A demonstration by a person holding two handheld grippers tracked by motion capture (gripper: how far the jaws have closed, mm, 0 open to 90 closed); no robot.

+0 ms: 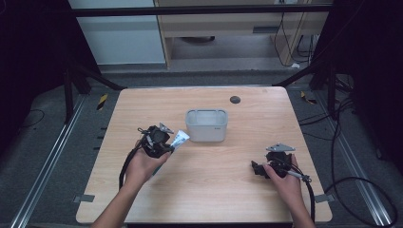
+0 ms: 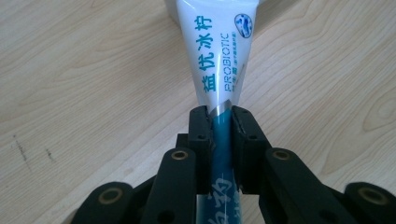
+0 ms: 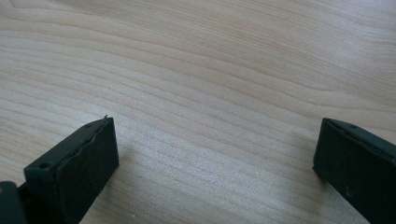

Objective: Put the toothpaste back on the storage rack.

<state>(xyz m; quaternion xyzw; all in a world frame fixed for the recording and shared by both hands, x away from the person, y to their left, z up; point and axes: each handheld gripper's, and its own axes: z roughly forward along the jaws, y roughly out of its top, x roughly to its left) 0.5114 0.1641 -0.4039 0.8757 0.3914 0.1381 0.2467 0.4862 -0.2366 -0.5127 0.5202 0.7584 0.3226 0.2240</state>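
1. Laboratory-type recording room: a wooden desk stands inside a black metal frame.
2. Aluminium rails flank the desk's left and right edges on grey flooring.
3. Loose cables lie beyond the right edge; hazard-striped tape marks the floor.

A light wooden table with rounded corners carries a translucent grey plastic bin, standing upright near its middle. Beyond the bin, toward the far edge and slightly to its right, a small dark round disc sits in the tabletop.
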